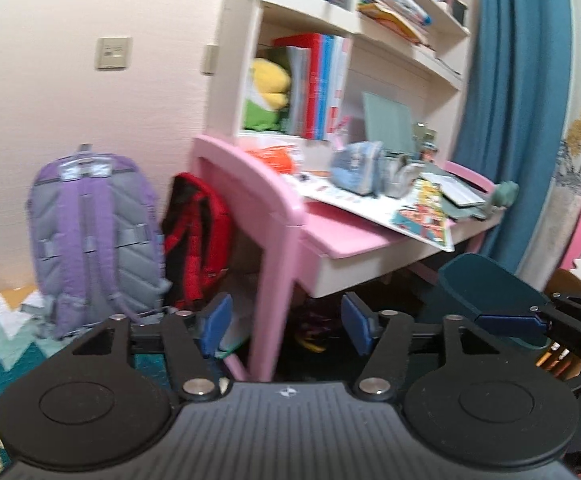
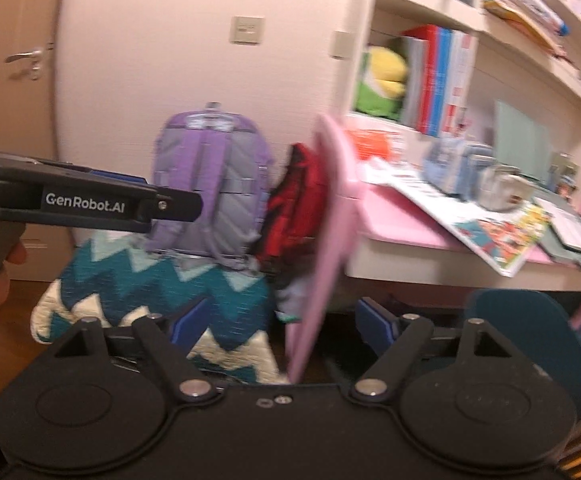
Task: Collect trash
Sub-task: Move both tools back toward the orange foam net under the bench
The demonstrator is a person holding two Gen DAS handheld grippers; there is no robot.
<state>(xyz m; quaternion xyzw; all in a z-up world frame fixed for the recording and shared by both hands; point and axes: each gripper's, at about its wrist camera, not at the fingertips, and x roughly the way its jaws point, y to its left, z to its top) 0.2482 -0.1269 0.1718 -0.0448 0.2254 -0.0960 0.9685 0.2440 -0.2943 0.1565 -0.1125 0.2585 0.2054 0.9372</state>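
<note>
My left gripper (image 1: 286, 326) is open and empty, held in the air in front of a pink desk (image 1: 342, 236). My right gripper (image 2: 280, 326) is also open and empty, facing the desk's side panel (image 2: 322, 240). The left gripper's body shows at the left of the right wrist view (image 2: 90, 204), and the right gripper shows at the right edge of the left wrist view (image 1: 562, 328). The desk top holds papers, a colourful booklet (image 1: 426, 216), a blue pouch (image 1: 356, 168) and a tape holder (image 1: 402, 176). I cannot pick out a piece of trash; both views are blurred.
A purple backpack (image 1: 90, 236) and a red bag (image 1: 198, 240) lean beside the desk on a zigzag teal blanket (image 2: 162, 300). A dark teal chair back (image 1: 490, 288) stands before the desk. White shelves with books (image 1: 318, 84), a blue curtain (image 1: 518, 100) and a door (image 2: 14, 100) surround it.
</note>
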